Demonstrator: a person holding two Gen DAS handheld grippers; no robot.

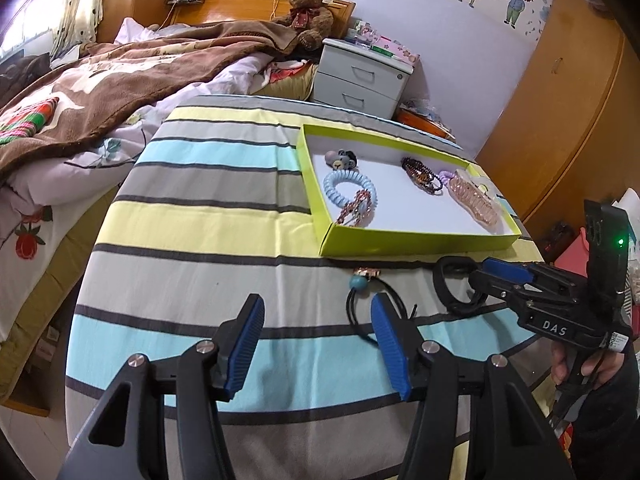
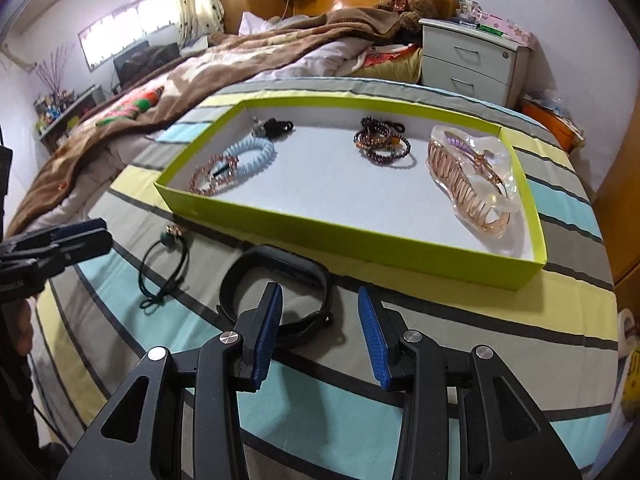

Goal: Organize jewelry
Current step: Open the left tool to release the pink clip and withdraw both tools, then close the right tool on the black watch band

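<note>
A lime-green tray (image 1: 420, 243) (image 2: 352, 236) on the striped table holds a blue coil hair tie (image 1: 348, 192) (image 2: 250, 156), a beaded bracelet (image 1: 420, 174) (image 2: 380, 142), a clear pink claw clip (image 1: 476, 200) (image 2: 472, 176) and small hair pieces. A black cord hair tie with a teal bead (image 1: 362, 282) (image 2: 170, 240) and a black wristband (image 1: 452, 284) (image 2: 276, 280) lie in front of the tray. My left gripper (image 1: 318, 344) is open, the cord tie just past its right finger. My right gripper (image 2: 320, 332) (image 1: 500, 276) is open over the wristband.
The table wears a striped cloth (image 1: 200, 216). A bed with a brown blanket (image 1: 100, 80) lies to the left, a white nightstand (image 1: 360, 76) behind, a wooden wardrobe (image 1: 560, 120) to the right. A teddy bear (image 1: 308, 12) sits at the headboard.
</note>
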